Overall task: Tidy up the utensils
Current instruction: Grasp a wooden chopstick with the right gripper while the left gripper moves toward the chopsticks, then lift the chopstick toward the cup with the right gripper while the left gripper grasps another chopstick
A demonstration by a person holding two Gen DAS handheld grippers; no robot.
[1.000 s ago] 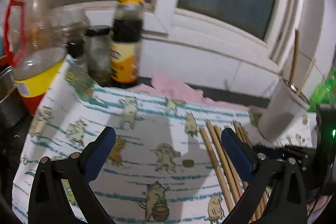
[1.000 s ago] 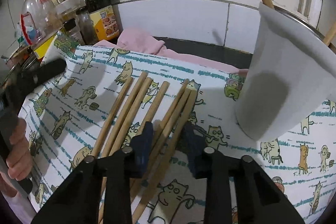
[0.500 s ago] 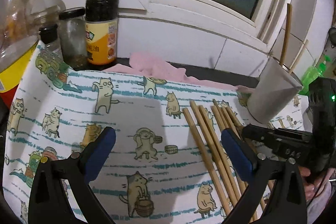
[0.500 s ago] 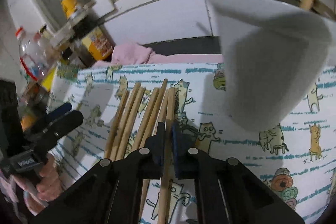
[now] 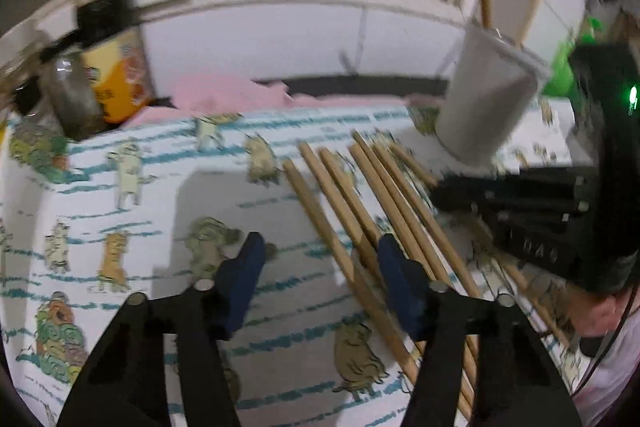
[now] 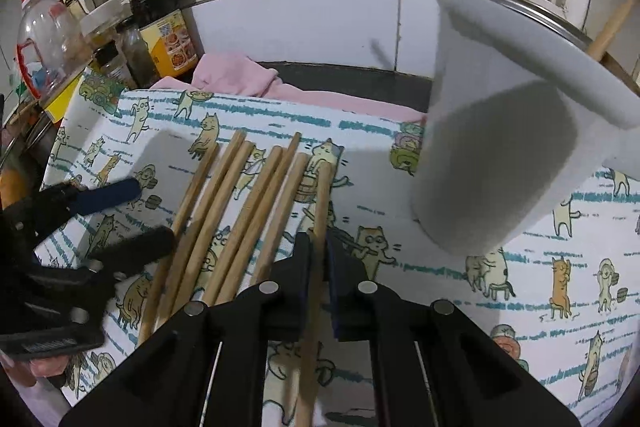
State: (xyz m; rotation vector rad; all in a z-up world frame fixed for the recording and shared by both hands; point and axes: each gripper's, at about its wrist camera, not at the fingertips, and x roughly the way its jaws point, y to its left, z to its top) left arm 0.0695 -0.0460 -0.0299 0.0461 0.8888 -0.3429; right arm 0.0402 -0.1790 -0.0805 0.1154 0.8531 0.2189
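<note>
Left wrist view: the left gripper [image 5: 318, 259] hangs over a cat-print cloth [image 5: 120, 195], its blue-padded jaws closing with the leftmost chopstick of the row [image 5: 320, 223] between them, not yet pinched. The row of wooden chopsticks [image 5: 384, 187] lies fanned on the cloth, running from near right to far left. A white holder [image 5: 480, 107], tilted, stands at far right with two sticks in it. The right gripper [image 5: 444, 193] enters from the right over the sticks. A dark sauce bottle [image 5: 108, 39] and a small jar [image 5: 72, 99] stand at far left; a pink cloth [image 5: 224, 91] lies behind

Right wrist view: the right gripper [image 6: 319, 247] has its jaws together, clamped on a single chopstick [image 6: 320, 211] at the right edge of the row. The other chopsticks lie just to its left. The white holder [image 6: 500, 147] looms at right, near the held stick. The left gripper [image 6: 136, 215] reaches in from the left, touching the row's left edge
</note>
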